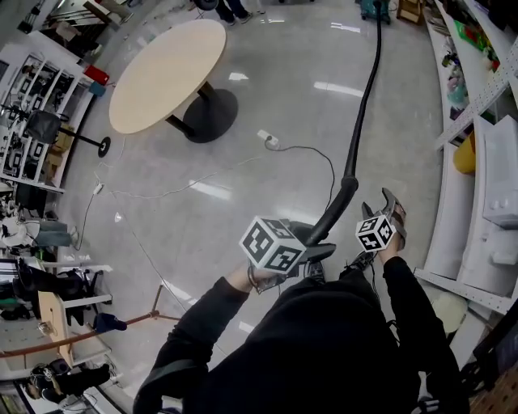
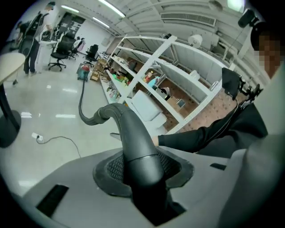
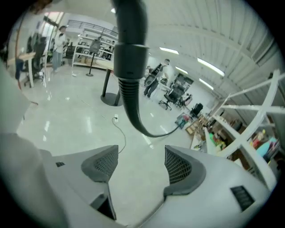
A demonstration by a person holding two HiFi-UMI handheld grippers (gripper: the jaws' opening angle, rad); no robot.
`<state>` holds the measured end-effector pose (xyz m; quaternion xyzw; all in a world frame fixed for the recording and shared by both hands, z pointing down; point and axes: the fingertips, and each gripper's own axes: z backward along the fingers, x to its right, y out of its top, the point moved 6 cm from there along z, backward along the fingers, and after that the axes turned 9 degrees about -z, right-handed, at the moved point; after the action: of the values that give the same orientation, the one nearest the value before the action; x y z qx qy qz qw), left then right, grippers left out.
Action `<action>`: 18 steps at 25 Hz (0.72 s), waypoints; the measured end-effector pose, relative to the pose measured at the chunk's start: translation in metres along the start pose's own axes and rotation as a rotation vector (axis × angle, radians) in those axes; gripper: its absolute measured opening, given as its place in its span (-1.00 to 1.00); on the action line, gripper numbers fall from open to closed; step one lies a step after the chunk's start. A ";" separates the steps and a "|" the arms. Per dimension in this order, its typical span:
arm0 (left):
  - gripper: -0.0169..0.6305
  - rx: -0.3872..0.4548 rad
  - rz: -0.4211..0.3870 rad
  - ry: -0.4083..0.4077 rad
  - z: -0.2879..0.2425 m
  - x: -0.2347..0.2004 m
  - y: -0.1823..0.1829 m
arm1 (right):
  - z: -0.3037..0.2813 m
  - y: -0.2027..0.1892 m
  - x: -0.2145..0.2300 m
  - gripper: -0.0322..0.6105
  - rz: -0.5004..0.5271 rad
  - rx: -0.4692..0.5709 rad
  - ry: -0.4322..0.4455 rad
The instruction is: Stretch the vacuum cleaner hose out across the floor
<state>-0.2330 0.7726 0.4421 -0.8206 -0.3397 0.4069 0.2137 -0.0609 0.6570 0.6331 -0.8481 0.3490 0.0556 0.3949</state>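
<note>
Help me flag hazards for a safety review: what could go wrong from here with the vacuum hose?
1. Only the left gripper clamps the hose, at its stiff end; the right gripper has open, empty jaws, so a hard tug might twist it loose.
2. The power strip and its cable lie near the hose; sweeping sideways could snag them.
3. The hose runs nearly straight to the vacuum cleaner; pulling further may drag it.

One black ribbed vacuum hose point(image 2: 133, 138) between the left gripper's point(image 2: 142, 173) jaws — beyond them, one oval beige-topped table point(image 1: 166, 73), one white socket block point(image 1: 267, 139).
</note>
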 end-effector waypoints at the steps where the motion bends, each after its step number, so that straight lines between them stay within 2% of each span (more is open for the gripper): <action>1: -0.44 -0.032 -0.026 0.022 -0.001 -0.004 -0.003 | 0.004 -0.016 0.003 0.13 -0.070 -0.034 0.039; 4: -0.44 -0.121 -0.088 0.054 -0.011 -0.012 -0.012 | 0.019 -0.054 0.012 0.13 -0.379 -0.081 0.210; 7: -0.44 -0.190 -0.143 0.061 -0.025 -0.017 -0.021 | 0.042 -0.064 0.014 0.12 -0.778 -0.051 0.488; 9: -0.44 -0.241 -0.194 0.073 -0.037 -0.021 -0.029 | 0.061 -0.057 0.010 0.04 -0.977 -0.004 0.681; 11: -0.45 -0.293 -0.235 0.084 -0.050 -0.025 -0.037 | 0.077 -0.047 0.007 -0.17 -1.095 0.043 0.818; 12: -0.44 -0.311 -0.248 0.085 -0.055 -0.026 -0.041 | 0.083 -0.041 0.006 -0.20 -1.139 0.063 0.866; 15: -0.44 -0.320 -0.274 0.068 -0.067 -0.029 -0.054 | 0.096 -0.016 -0.001 -0.20 -1.247 0.119 0.977; 18: -0.45 -0.286 -0.289 0.058 -0.072 -0.030 -0.058 | 0.099 0.006 -0.010 -0.20 -1.288 0.127 1.027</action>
<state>-0.2103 0.7842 0.5355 -0.7968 -0.5016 0.2958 0.1609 -0.0542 0.7299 0.5657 -0.7780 -0.0658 -0.5959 0.1879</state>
